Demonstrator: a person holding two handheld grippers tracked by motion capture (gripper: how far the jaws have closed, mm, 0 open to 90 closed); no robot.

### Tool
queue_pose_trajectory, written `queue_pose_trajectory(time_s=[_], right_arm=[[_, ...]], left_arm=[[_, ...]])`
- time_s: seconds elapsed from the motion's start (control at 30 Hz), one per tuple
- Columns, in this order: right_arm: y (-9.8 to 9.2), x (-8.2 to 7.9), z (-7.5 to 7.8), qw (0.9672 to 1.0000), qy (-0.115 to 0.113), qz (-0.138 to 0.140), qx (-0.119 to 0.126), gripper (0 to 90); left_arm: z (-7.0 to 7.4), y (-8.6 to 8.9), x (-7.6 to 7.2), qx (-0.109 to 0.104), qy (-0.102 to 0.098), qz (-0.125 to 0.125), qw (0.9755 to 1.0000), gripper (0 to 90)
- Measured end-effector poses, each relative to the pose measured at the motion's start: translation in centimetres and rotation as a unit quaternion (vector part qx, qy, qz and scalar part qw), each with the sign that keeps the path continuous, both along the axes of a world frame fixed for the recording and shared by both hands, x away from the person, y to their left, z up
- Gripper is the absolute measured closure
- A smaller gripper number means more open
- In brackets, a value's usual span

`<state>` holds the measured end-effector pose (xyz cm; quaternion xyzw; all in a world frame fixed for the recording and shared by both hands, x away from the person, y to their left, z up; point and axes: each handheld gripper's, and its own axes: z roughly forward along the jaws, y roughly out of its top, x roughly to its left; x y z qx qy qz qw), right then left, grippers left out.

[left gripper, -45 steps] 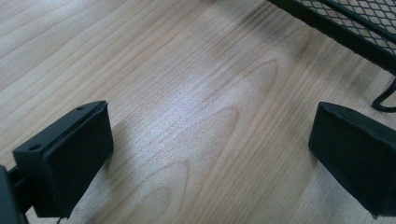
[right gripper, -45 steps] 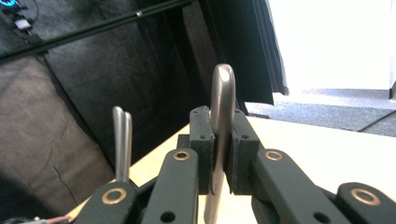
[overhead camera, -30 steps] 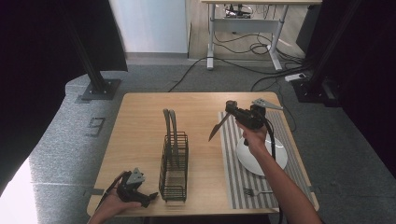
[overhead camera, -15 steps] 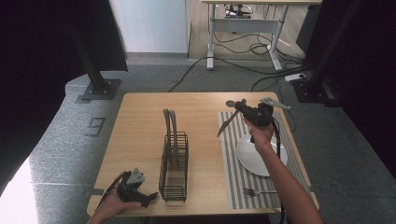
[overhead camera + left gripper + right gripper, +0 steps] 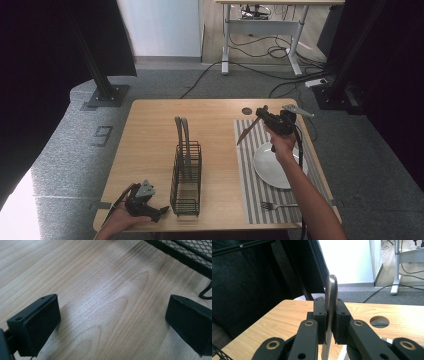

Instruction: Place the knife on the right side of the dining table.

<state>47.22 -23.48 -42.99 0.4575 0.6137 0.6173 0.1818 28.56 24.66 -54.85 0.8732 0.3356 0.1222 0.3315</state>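
Observation:
My right gripper [image 5: 262, 114] is held above the far end of the striped placemat [image 5: 248, 176], shut on a table knife [image 5: 247, 131]. The blade slants down and left toward the mat. In the right gripper view the knife's rounded metal handle [image 5: 331, 290] stands up between the two black pads of my right gripper [image 5: 329, 322], which clamp it from both sides. My left gripper [image 5: 159, 212] rests at the table's near left corner, beside the black wire rack [image 5: 187, 175]. Its jaws stand wide apart over bare wood in the left gripper view, nothing between them [image 5: 112, 322].
A white plate [image 5: 272, 167] lies on the placemat, with a fork [image 5: 277, 205] near the front edge. The rack's base [image 5: 190, 255] is just beyond my left jaws. A round cable hole [image 5: 247, 111] sits at the table's far side. A person's forearms enter from below.
My right gripper has carried the knife to the right, over the placemat's far end. The left gripper has stayed where it was.

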Motion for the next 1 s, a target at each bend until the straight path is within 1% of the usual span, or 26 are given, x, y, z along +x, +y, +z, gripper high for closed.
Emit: queue_pose_trajectory(time_s=[0.4,0.57,0.7,0.8,0.9,1.0], right_arm=[[-0.9,0.6,0.1,0.9999,-0.003,-0.014,0.005,82.3],[-1.1,0.6,0.1,0.9999,-0.001,-0.016,0.004,82.4],[-1.3,0.8,0.1,0.9998,-0.004,-0.02,0.007,82.4],[-1.5,1.0,0.3,0.9996,-0.004,-0.024,0.012,82.3],[-1.8,1.2,0.4,0.9993,-0.009,-0.031,0.019,82.3],[-1.9,1.5,0.6,0.9993,-0.007,-0.033,0.02,82.4]], left_arm=[[0.0,0.0,0.0,0.0,0.0,0.0,1.0,0.0],[0.0,0.0,0.0,0.0,0.0,0.0,1.0,0.0],[0.0,0.0,0.0,0.0,0.0,0.0,1.0,0.0],[0.0,0.0,0.0,0.0,0.0,0.0,1.0,0.0],[0.0,0.0,0.0,0.0,0.0,0.0,1.0,0.0],[0.0,0.0,0.0,0.0,0.0,0.001,1.0,0.0]])
